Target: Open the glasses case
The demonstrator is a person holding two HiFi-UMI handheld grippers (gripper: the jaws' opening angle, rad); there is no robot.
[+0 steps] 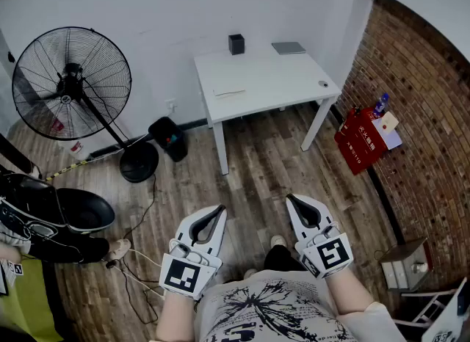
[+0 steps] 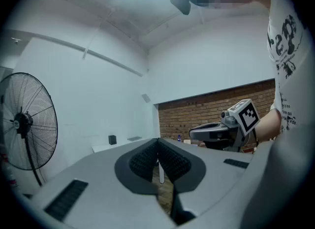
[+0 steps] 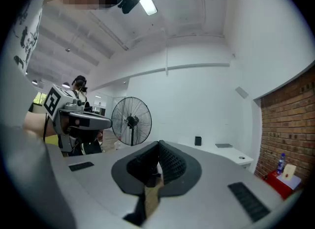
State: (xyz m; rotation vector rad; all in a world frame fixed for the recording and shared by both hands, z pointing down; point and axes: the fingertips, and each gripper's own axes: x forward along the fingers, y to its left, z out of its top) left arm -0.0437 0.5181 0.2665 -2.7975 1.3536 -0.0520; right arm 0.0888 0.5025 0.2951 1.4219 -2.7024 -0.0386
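A white table (image 1: 279, 87) stands across the room, well beyond both grippers. On it sit a black box (image 1: 236, 44), a flat grey item (image 1: 288, 48), a flat white item (image 1: 229, 91) and a small dark object (image 1: 323, 84). Which of these is the glasses case I cannot tell. My left gripper (image 1: 220, 208) and right gripper (image 1: 291, 198) are held level over the wooden floor, side by side in front of the person's body. Both are shut with nothing between the jaws. In the left gripper view the tips (image 2: 158, 140) meet, and likewise in the right gripper view (image 3: 159, 143).
A large black pedestal fan (image 1: 71, 84) stands at the left, with a black bag (image 1: 167, 137) by the wall. Red boxes (image 1: 361, 140) lean on the brick wall (image 1: 426, 113) at the right. Dark equipment (image 1: 51, 216) and cables (image 1: 136, 267) lie at lower left.
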